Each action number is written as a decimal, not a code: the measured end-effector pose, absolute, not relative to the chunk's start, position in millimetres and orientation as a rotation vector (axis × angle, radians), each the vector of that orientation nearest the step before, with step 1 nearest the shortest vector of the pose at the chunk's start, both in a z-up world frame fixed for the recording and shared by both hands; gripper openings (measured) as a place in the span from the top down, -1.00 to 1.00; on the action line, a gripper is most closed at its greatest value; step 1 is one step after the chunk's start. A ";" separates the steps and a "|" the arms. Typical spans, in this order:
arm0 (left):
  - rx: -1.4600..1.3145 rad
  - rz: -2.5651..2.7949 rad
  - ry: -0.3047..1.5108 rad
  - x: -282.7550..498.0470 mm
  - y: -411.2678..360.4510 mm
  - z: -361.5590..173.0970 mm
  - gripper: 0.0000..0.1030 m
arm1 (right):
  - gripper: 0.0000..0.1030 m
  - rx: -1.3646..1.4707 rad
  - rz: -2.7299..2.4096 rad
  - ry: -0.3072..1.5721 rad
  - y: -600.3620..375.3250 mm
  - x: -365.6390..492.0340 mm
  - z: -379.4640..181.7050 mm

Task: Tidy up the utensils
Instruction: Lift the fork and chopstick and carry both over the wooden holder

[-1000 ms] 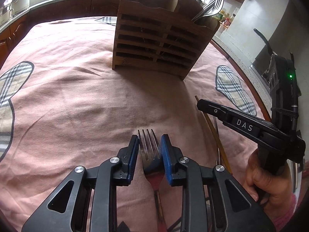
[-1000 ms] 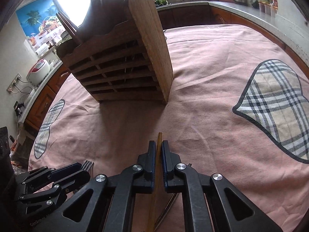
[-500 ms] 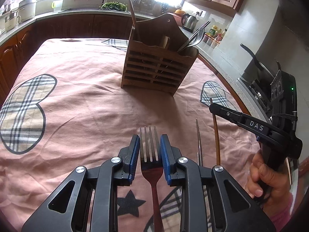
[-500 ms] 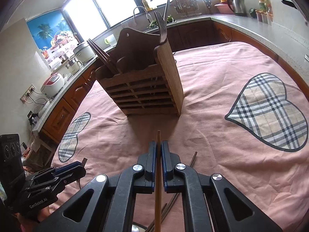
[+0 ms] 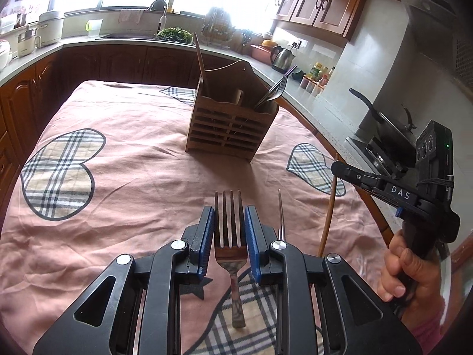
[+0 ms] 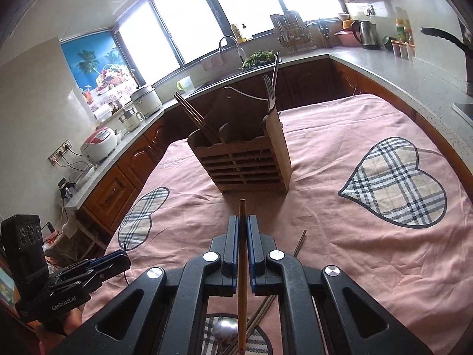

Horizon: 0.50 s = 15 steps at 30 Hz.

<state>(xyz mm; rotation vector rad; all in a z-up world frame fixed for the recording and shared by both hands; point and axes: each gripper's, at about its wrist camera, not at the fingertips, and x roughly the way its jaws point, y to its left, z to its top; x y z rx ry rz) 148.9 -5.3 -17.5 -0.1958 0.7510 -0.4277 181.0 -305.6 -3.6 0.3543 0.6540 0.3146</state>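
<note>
On my left, the left gripper is clenched on a fork, its blue pads against the sides of the fork's head; tines point forward and the handle hangs back under the jaws. The wooden caddy stands straight ahead of it across the pink tablecloth, so the fork's long axis already runs toward the target. I judge the left hand slightly better lined up, though neither looks clearly nearer. 2 forks already lean in the caddy's right compartment.

To the right, the right gripper is pinched tight on 1 wooden chopstick, also aimed at the caddy; chopsticks already stand in its left compartment.

Readable writing: "DAS" on the right tool, "GenRobot.AI" on the left tool.
</note>
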 end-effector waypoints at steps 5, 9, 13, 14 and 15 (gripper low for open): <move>-0.210 -0.421 0.725 141.0 -0.6 -11.0 0.62 | 0.90 0.354 0.315 0.626 -307.1 169.3 4.1; -0.223 -0.415 0.691 136.1 4.7 -2.1 0.62 | 0.90 0.353 0.310 0.598 -310.3 161.8 12.3; -0.234 -0.406 0.659 133.8 10.3 6.3 0.62 | 0.90 0.353 0.299 0.570 -312.9 155.7 20.5; -0.238 -0.403 0.653 133.8 11.8 8.0 0.62 | 0.90 0.352 0.296 0.566 -313.3 154.7 22.2; -0.241 -0.402 0.648 133.9 13.2 9.7 0.62 | 0.90 0.352 0.294 0.562 -313.6 154.0 23.3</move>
